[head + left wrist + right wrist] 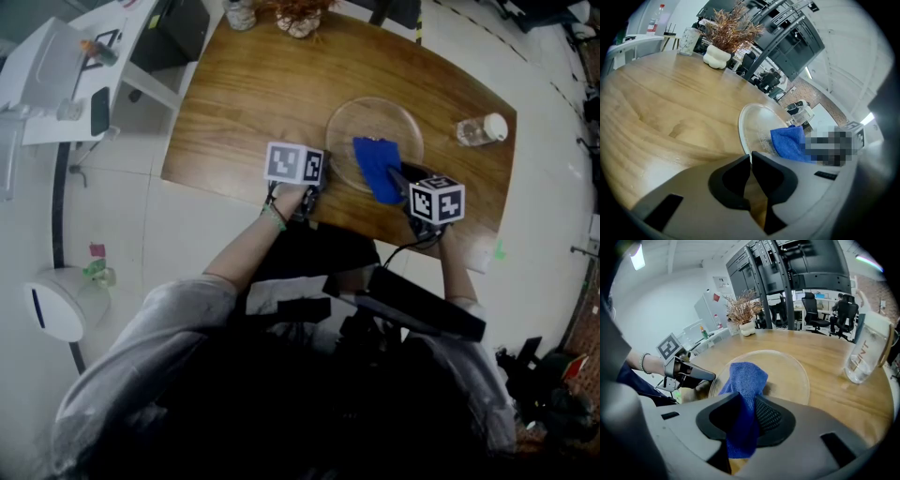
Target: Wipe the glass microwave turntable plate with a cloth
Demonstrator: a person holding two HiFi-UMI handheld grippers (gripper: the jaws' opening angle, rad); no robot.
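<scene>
The round glass turntable plate [375,122] [757,124] [787,373] lies flat on the wooden table [244,103], near its front edge. My left gripper [319,185] [750,158] [704,377] is at the plate's left near rim, jaws shut with the rim's edge running in between their tips. A blue cloth [378,167] [790,143] [746,380] is draped over the plate's near right part. It hangs from my right gripper [398,178] [747,401], which is shut on it just above the plate's near rim.
A clear plastic bottle [483,129] [867,352] stands right of the plate. At the table's far side are a white vase with dried plants [300,19] [717,55] and a jar [239,14] [687,41]. A white side table [56,75] stands to the left.
</scene>
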